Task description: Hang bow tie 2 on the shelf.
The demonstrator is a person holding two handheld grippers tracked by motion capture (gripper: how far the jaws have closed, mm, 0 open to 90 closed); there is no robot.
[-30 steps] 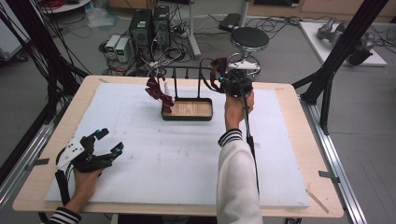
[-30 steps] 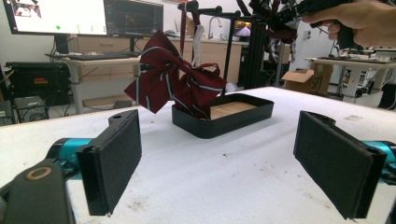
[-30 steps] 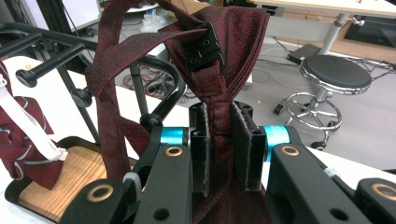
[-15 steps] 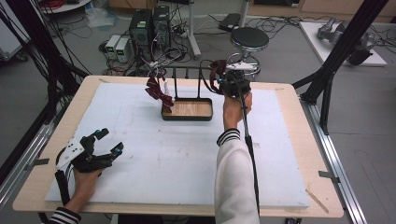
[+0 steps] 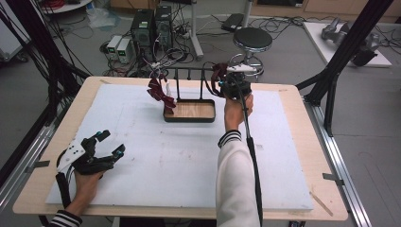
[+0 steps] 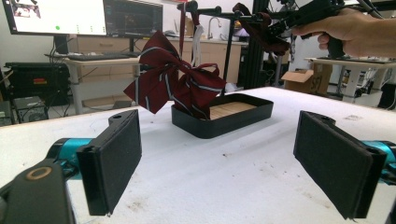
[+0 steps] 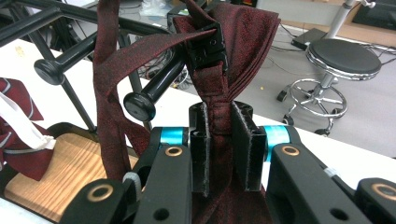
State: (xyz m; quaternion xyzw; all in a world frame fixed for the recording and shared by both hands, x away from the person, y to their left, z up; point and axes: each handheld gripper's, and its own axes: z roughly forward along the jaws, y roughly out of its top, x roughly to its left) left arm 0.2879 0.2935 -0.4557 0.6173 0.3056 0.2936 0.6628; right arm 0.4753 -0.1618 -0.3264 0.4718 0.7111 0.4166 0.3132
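Currently the right gripper [image 7: 219,149] is clamped on a dark red tie [image 7: 233,42]: in the right gripper view both pads [image 7: 245,140] press the gathered fabric just below the tie's black clasp [image 7: 208,44]. The tie's band drapes over a black peg [image 7: 149,91] of the rack [image 5: 189,75]. In the high view the right gripper [image 5: 232,85] is held up at the right end of the rack, with its cable [image 5: 250,151] trailing back along the sleeve.

Taking the rack as the landmark: its tray base [image 5: 189,111], black-rimmed with a wooden floor, sits directly below the rail. A striped red bow tie [image 5: 158,92] hangs from the rack's left end, with its lower edge reaching the tray's left rim. In the left gripper view the striped red bow tie [image 6: 175,86] hangs in front of the tray.

The left gripper [image 5: 106,146] rests low on the white surface [image 5: 189,161], well apart from the rack, toward the near left corner. Its jaws stand wide apart, with nothing between the pads [image 6: 116,158].
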